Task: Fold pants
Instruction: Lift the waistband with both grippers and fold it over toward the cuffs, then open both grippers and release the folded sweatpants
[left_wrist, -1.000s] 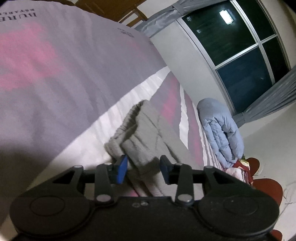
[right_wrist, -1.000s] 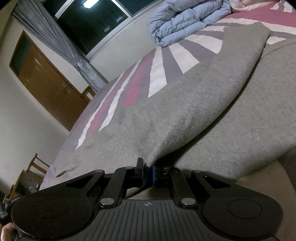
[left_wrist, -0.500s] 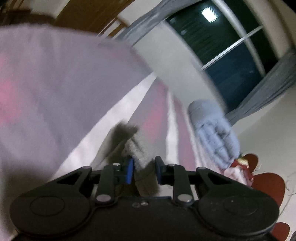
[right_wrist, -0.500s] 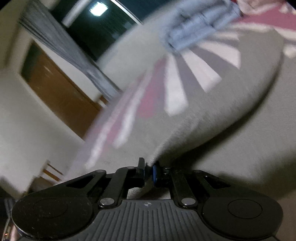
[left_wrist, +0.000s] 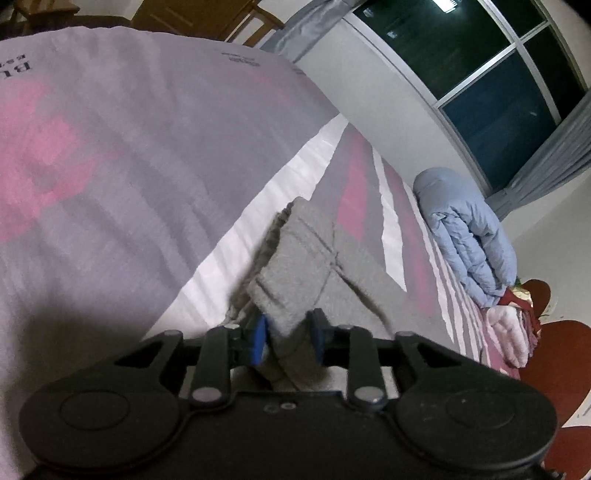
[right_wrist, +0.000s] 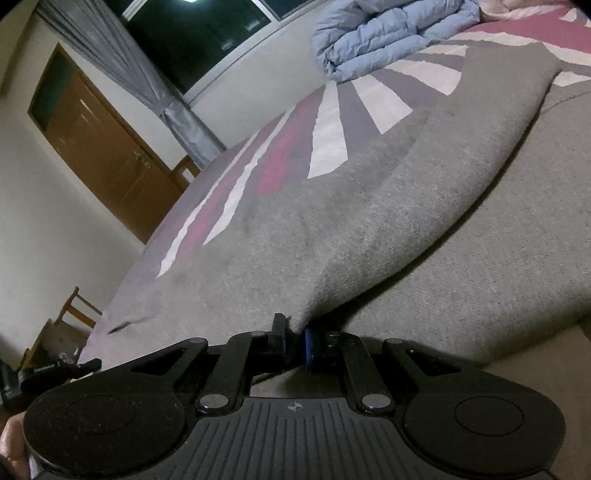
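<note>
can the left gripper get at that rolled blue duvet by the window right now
Probably not: the left gripper is closed around a bunch of the grey pants, and the duvet lies well beyond them.

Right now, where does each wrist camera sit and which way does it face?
Left wrist: sits behind the left gripper, facing along the striped bed toward the window; jaws flank a bunched end of the grey pants.
Right wrist: sits behind the right gripper, low over the pants, facing the door; jaws pinch an edge.
Shared: pants, bed, blue duvet.
</note>
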